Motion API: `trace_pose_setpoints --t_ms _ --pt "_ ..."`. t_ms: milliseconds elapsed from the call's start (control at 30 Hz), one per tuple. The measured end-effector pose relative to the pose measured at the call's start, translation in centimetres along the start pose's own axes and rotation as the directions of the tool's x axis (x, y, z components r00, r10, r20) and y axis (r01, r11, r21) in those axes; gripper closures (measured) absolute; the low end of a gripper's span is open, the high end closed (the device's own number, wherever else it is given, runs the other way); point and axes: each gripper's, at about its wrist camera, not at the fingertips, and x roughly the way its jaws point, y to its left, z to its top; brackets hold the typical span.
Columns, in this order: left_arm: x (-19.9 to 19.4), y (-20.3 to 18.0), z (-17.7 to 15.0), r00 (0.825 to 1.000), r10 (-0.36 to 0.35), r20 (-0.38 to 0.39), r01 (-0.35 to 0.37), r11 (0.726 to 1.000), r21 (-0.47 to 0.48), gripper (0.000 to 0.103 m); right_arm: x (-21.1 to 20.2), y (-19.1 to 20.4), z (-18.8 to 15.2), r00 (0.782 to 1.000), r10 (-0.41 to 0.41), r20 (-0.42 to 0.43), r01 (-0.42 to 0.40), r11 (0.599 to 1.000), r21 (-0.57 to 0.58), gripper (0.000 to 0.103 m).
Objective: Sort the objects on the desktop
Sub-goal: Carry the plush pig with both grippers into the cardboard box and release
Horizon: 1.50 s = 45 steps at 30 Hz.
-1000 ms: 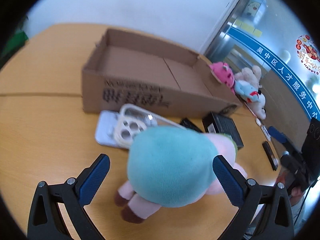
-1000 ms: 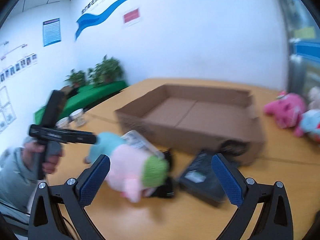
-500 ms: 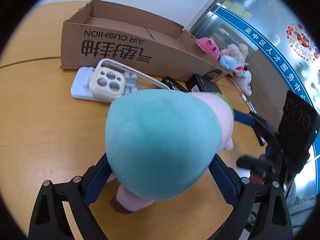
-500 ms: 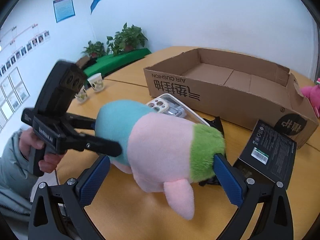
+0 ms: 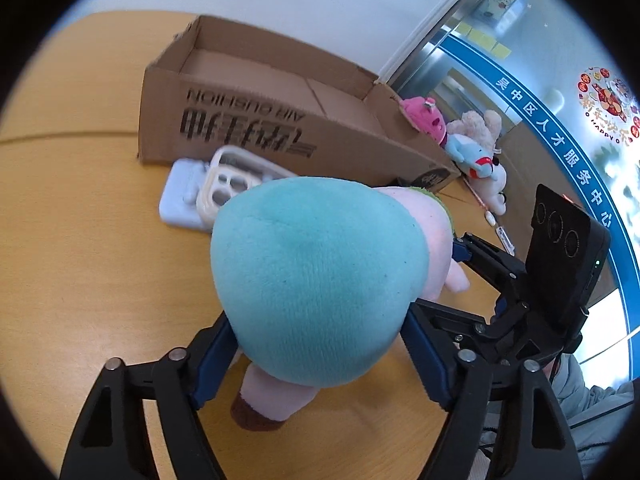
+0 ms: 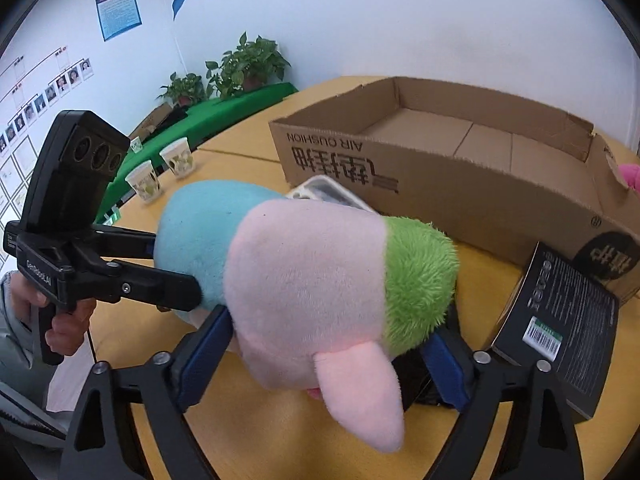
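Note:
A plush toy (image 5: 320, 276) with a teal end, pink middle and green tuft fills both views (image 6: 312, 292). My left gripper (image 5: 320, 364) is shut on its teal end. My right gripper (image 6: 320, 356) is shut on its pink and green part. It also shows in the left wrist view (image 5: 520, 300), and the left gripper shows in the right wrist view (image 6: 120, 276). The toy is held just above the wooden table (image 5: 80, 260). An open empty cardboard box (image 5: 280, 92) stands behind it (image 6: 480, 152).
A white phone case on a pale blue pack (image 5: 200, 192) lies before the box. A black carton (image 6: 560, 320) lies right of the toy. Small plush toys (image 5: 472, 148) sit beyond the box's right end. Paper cups (image 6: 160, 172) stand at the far left.
Both grippers closed on the plush toy from opposite ends. The toy has lifted slightly and the right gripper has come in closer to it.

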Motion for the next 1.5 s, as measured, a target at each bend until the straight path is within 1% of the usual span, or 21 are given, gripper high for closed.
trace_pose_setpoints --t_ms 133,200,233,267,333,400,467,500,533,633,700,733,800,900,1033,1100,1167,1267,1400,1467,1500 --pt "-2.3 -2.7 3.9 0.995 0.007 0.096 -0.015 0.997 0.081 0.026 -2.8 0.4 2.4 0.995 -0.045 0.091 0.048 0.998 -0.037 0.019" --pt "-3.8 -4.3 6.7 0.987 -0.005 0.159 -0.017 0.990 0.140 0.026 -4.5 -0.2 4.6 0.984 -0.061 0.165 0.068 0.997 -0.039 0.019" --pt "-4.6 -5.3 8.4 0.981 -0.012 0.194 -0.023 0.984 0.179 0.026 -5.8 -0.4 6.2 0.974 -0.079 0.215 0.091 0.995 -0.049 0.020" --pt "-5.5 -6.4 10.2 0.973 -0.021 0.230 -0.031 0.975 0.219 0.026 -6.8 -0.6 7.5 0.961 -0.099 0.258 0.119 0.991 -0.064 0.020" --pt "-7.2 -8.2 13.5 0.954 -0.040 0.299 -0.051 0.956 0.290 0.025 -9.1 -1.1 10.5 0.926 -0.137 0.351 0.180 0.979 -0.091 0.020" --pt "-8.8 -10.1 17.2 0.931 -0.062 0.360 -0.076 0.930 0.359 0.025 -11.1 -1.8 13.7 0.895 -0.157 0.417 0.216 0.971 -0.099 0.020" --pt "-10.5 -11.6 20.8 0.908 -0.094 0.409 -0.092 0.906 0.412 0.025 -13.3 -2.4 17.2 0.852 -0.176 0.493 0.260 0.960 -0.107 0.020" --pt "-11.1 -12.3 22.6 0.898 -0.105 0.427 -0.100 0.897 0.430 0.025 -14.3 -2.7 19.1 0.825 -0.189 0.533 0.288 0.951 -0.109 0.020" --pt "-11.7 -12.7 24.4 0.889 -0.110 0.445 -0.112 0.890 0.443 0.025 -14.9 -3.0 20.5 0.807 -0.195 0.557 0.303 0.947 -0.108 0.020" --pt "-12.3 -13.1 28.6 0.868 -0.104 0.486 -0.147 0.880 0.451 0.025 -15.7 -4.9 24.8 0.785 -0.182 0.592 0.291 0.952 -0.093 0.020" --pt "-11.9 -12.1 30.9 0.867 -0.087 0.491 -0.158 0.886 0.435 0.025 -14.7 -6.4 27.6 0.790 -0.173 0.588 0.277 0.957 -0.091 0.020" --pt "-11.4 -11.2 32.0 0.871 -0.078 0.486 -0.155 0.894 0.421 0.025 -13.6 -6.9 28.8 0.795 -0.171 0.582 0.271 0.958 -0.090 0.020" --pt "-9.8 -8.9 34.1 0.886 -0.058 0.461 -0.140 0.913 0.383 0.025 -10.9 -8.7 31.1 0.817 -0.165 0.553 0.248 0.966 -0.078 0.020" --pt "-6.0 -4.4 36.3 0.919 -0.019 0.393 -0.109 0.948 0.298 0.026 -6.1 -12.2 33.3 0.859 -0.151 0.489 0.195 0.980 -0.040 0.020" --pt "0.9 2.0 37.6 0.965 0.026 0.261 -0.070 0.984 0.163 0.026 2.7 -17.2 33.6 0.930 -0.116 0.349 0.105 0.993 0.050 0.021" --pt "4.6 5.1 37.7 0.983 0.038 0.179 -0.054 0.995 0.085 0.026 7.4 -19.6 32.8 0.958 -0.101 0.268 0.075 0.991 0.109 0.021" --pt "8.2 7.9 37.4 0.994 0.050 0.093 -0.051 0.999 0.005 0.026 11.2 -21.7 32.2 0.978 -0.087 0.192 0.057 0.986 0.156 0.021" --pt "12.3 10.6 37.0 0.998 0.067 -0.017 -0.068 0.993 -0.097 0.026 16.5 -24.3 30.9 0.996 -0.054 0.076 0.036 0.975 0.221 0.021" --pt "15.9 13.2 36.3 0.989 0.082 -0.119 -0.106 0.972 -0.211 0.026 21.4 -26.4 29.7 0.999 -0.038 -0.034 0.046 0.956 0.291 0.021" --pt "16.4 12.5 36.2 0.980 0.152 -0.132 -0.174 0.968 -0.180 0.026 23.3 -27.1 29.3 0.996 -0.035 -0.085 0.060 0.945 0.320 0.021" --pt "16.6 12.3 36.1 0.975 0.171 -0.141 -0.194 0.966 -0.173 0.026 24.2 -27.4 29.1 0.995 -0.019 -0.099 0.052 0.940 0.338 0.021"
